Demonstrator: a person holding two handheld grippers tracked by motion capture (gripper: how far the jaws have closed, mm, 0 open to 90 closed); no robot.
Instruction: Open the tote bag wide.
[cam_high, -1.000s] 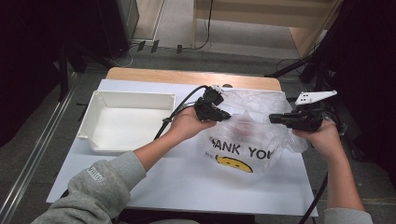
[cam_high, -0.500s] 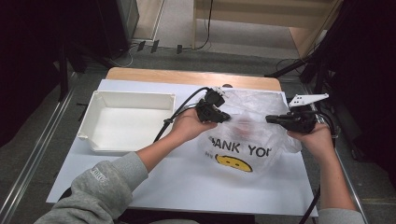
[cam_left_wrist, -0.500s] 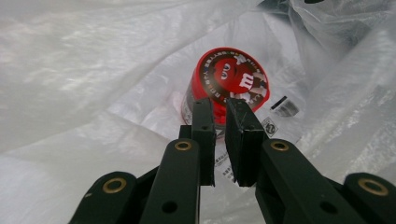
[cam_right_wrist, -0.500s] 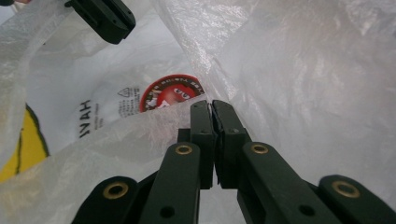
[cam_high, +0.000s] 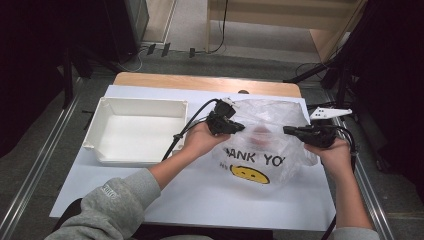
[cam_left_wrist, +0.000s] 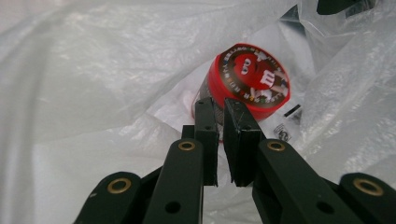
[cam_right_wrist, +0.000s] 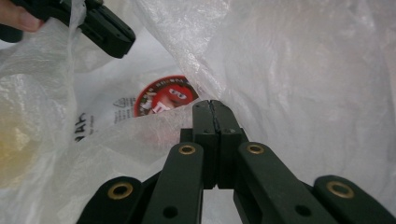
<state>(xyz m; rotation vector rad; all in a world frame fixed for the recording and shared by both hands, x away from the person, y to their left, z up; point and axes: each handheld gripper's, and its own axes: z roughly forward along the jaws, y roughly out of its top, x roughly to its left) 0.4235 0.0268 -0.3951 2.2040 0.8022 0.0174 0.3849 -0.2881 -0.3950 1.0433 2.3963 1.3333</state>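
My left gripper (cam_high: 239, 128) pinches the left rim of the clear plastic bag (cam_high: 272, 150), jaws nearly together on the film. My right gripper (cam_high: 289, 130) is clamped fully on the opposite rim; I see film pinched between its jaws in the right gripper view. The bag lies on the white counter (cam_high: 200, 200), smiley print facing me. Inside it rests a round red-lidded candy tub (cam_left_wrist: 250, 81). A white tray (cam_high: 137, 131) sits left of the bag.
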